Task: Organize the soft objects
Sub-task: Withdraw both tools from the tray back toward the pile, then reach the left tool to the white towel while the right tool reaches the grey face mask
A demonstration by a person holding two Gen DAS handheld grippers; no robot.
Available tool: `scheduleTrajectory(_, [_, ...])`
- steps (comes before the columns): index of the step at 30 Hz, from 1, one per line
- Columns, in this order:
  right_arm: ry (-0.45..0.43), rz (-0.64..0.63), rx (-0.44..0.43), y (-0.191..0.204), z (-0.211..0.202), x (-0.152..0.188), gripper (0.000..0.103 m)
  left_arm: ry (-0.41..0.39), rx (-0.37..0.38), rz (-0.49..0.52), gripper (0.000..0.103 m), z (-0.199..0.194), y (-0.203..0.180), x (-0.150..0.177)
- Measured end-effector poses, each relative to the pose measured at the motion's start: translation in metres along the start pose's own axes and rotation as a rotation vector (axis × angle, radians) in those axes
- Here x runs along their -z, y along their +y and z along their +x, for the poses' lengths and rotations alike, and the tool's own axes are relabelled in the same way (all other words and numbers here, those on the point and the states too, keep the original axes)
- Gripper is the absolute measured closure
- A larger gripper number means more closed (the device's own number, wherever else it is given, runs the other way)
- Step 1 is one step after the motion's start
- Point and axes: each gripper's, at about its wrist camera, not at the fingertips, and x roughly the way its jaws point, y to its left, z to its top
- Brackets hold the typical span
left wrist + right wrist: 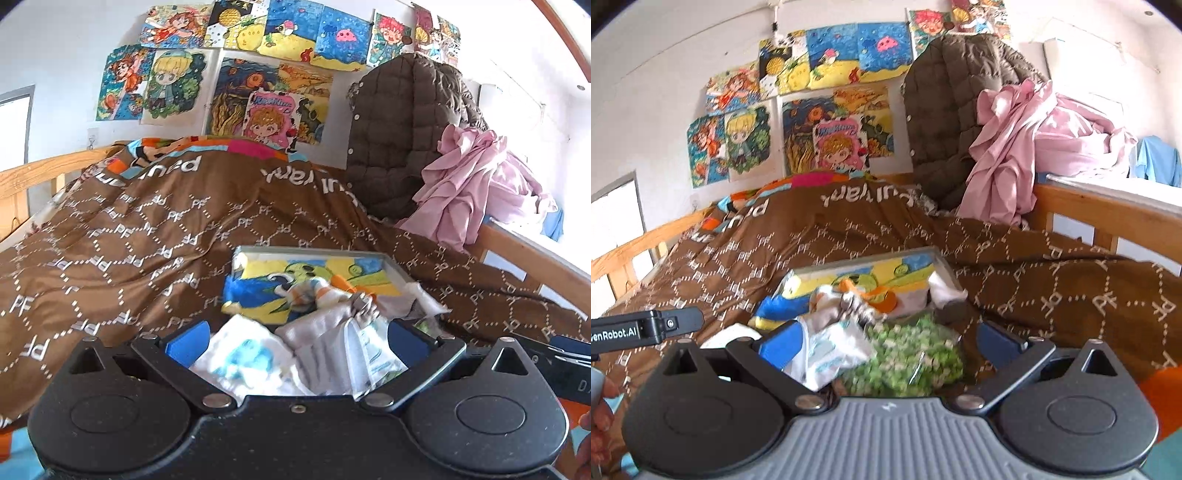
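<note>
A shallow grey-rimmed tray point(310, 252) with a colourful picture on its bottom lies on the brown quilt, and several small crumpled cloths are heaped over its near end. My left gripper point(299, 343) is open just above that heap. A white cloth with blue print point(243, 358) and a grey-white cloth point(332, 347) lie between its blue pads. My right gripper point(890, 341) is open too, over a green-and-white speckled soft piece point(908, 358) and the white printed cloth point(831, 354). The tray point(945, 273) sits just beyond. An orange-and-white bundle point(857, 299) rests in it.
The brown patterned quilt point(147, 229) covers the bed, with wooden rails point(33, 177) at left and right. A brown quilted jacket point(399, 133) and a pink garment point(469, 181) hang at the far right. Drawings point(258, 44) cover the wall. The left gripper's body point(646, 328) shows at the right view's left edge.
</note>
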Motion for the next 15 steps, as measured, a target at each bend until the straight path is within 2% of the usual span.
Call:
scheduleTrajectory(7, [0.02, -0.012, -0.025, 0.017, -0.003, 0.017, 0.0, 0.053, -0.054, 0.055, 0.001, -0.004, 0.02, 0.026])
scheduleTrajectory(15, [0.031, -0.066, -0.059, 0.037, 0.002, 0.029, 0.0, 0.106, -0.08, 0.112, 0.001, 0.005, 0.046, 0.041])
